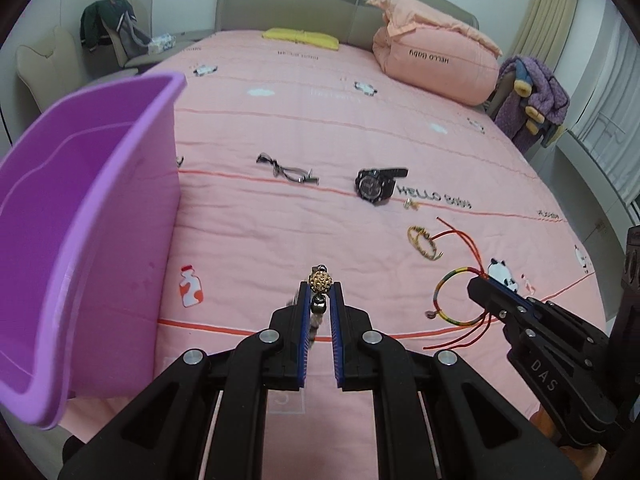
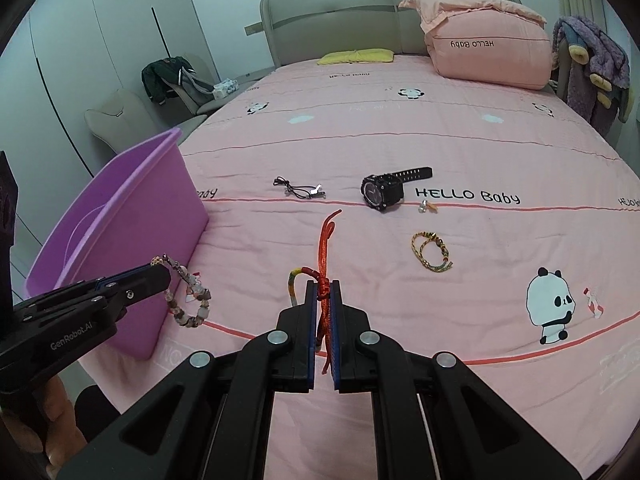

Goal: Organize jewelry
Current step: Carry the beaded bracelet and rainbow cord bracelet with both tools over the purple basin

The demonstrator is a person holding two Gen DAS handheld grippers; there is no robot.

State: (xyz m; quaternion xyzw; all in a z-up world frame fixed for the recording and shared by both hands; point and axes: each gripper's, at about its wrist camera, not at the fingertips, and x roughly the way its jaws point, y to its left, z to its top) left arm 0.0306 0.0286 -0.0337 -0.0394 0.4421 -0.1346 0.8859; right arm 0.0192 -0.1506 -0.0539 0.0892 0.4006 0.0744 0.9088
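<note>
My left gripper (image 1: 320, 289) is shut on a beaded bracelet (image 1: 320, 282) by its gold bead, held above the pink bed; the bracelet (image 2: 188, 300) hangs from it in the right wrist view, next to the purple bin (image 2: 120, 240). My right gripper (image 2: 322, 286) is shut on a multicoloured cord bracelet with red strings (image 2: 325, 248), also seen in the left wrist view (image 1: 452, 300). On the bed lie a black watch (image 2: 384, 192), a gold braided bracelet (image 2: 430, 250), a small ring (image 2: 426, 206) and a dark cord necklace (image 2: 300, 190).
The purple bin (image 1: 80, 220) stands at the bed's left front edge. A folded pink quilt (image 2: 488, 52) and a yellow pillow (image 2: 356, 56) lie by the headboard. A chair with clothes (image 2: 168, 76) stands left of the bed.
</note>
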